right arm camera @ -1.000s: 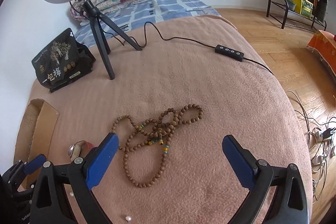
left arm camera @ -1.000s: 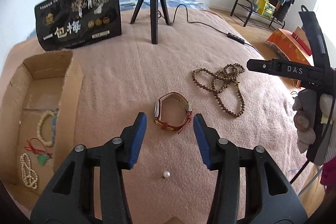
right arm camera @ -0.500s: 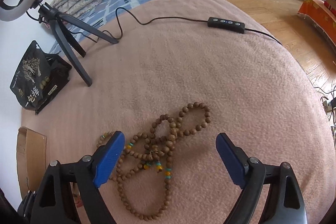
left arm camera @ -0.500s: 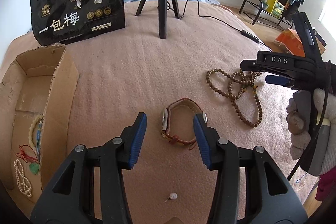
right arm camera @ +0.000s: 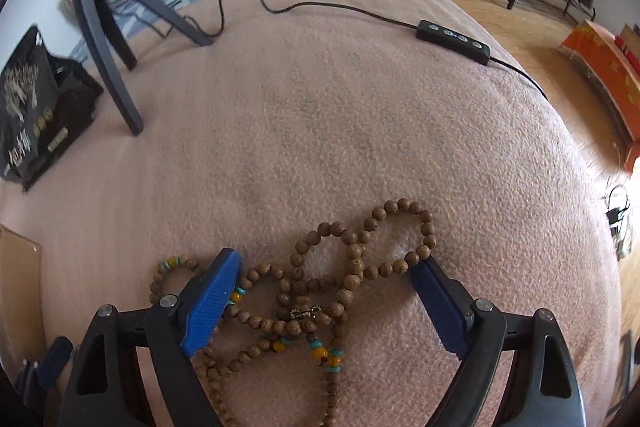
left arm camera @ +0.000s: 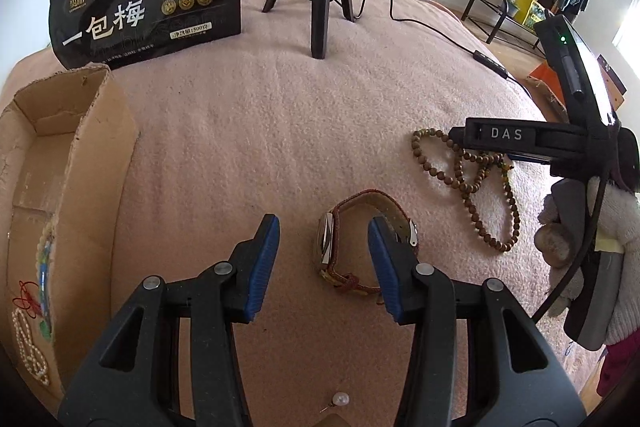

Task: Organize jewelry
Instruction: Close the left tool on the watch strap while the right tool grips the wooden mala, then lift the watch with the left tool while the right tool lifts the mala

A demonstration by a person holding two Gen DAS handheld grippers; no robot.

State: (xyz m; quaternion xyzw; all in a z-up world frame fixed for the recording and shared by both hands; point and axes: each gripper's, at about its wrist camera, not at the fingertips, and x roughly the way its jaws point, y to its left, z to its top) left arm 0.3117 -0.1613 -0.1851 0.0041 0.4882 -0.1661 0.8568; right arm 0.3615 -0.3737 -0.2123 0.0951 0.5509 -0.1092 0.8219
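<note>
Right hand-held gripper, labelled "DAS"

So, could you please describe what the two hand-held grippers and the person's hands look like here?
Both are black plastic clamp-style frames with silver rivets and ribbed blue finger pads. The left hand-held gripper and the right hand-held gripper match. Seen from the left wrist view, the right unit's body carries a white "DAS" label, a green indicator light and a black cable, held by a grey-and-white gloved hand.

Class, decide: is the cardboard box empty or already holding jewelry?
Holding jewelry: the cardboard box contains a pearl strand and a red cord piece.
</note>
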